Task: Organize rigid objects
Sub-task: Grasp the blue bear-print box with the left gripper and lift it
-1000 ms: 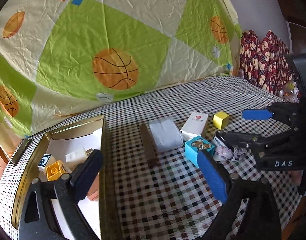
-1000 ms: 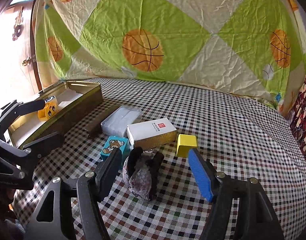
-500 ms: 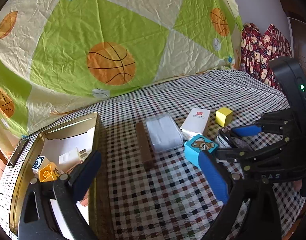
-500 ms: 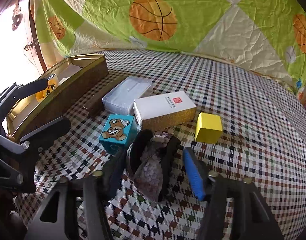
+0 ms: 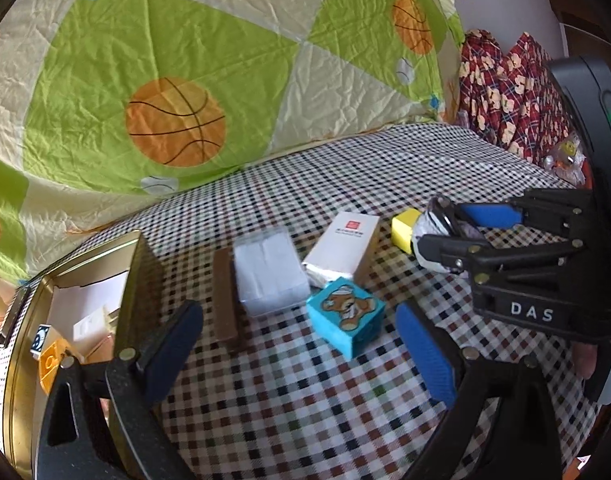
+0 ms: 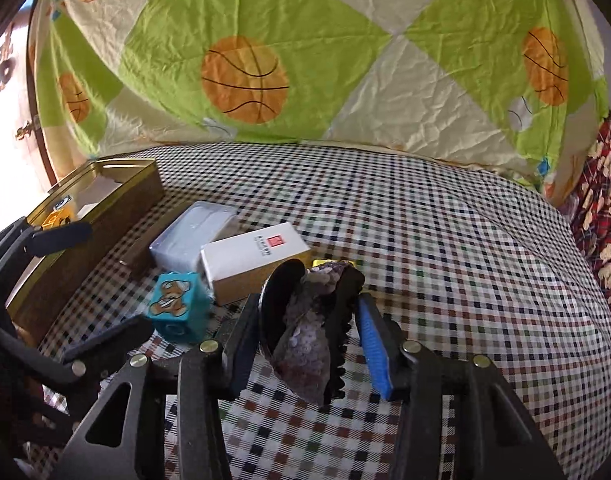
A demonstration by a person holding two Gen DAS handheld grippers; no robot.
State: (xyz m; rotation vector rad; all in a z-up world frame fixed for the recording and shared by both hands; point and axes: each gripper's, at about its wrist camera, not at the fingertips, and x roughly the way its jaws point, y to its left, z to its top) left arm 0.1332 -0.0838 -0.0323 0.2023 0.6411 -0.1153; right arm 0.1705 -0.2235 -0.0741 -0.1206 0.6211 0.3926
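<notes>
My right gripper (image 6: 305, 340) is shut on a black hair claw clip with purple sequins (image 6: 309, 332) and holds it just above the checked cloth; it also shows in the left wrist view (image 5: 437, 240). My left gripper (image 5: 301, 348) is open and empty, above the cloth beside the gold tin box (image 5: 21, 360). In front of it lie a teal bear cube (image 5: 345, 320), a white carton (image 5: 343, 250), a clear plastic case (image 5: 267, 276), a brown bar (image 5: 224, 296) and a yellow cube (image 5: 401, 230).
The gold tin (image 6: 101, 200) at the left holds an orange block (image 5: 51, 364), a white plug and a small card. A basketball-print sheet (image 6: 265, 52) hangs behind. A red floral cloth (image 5: 505, 92) lies at the far right.
My right gripper has closed on the hair clip and lifted it slightly. My left gripper has moved closer to the objects and stayed open.
</notes>
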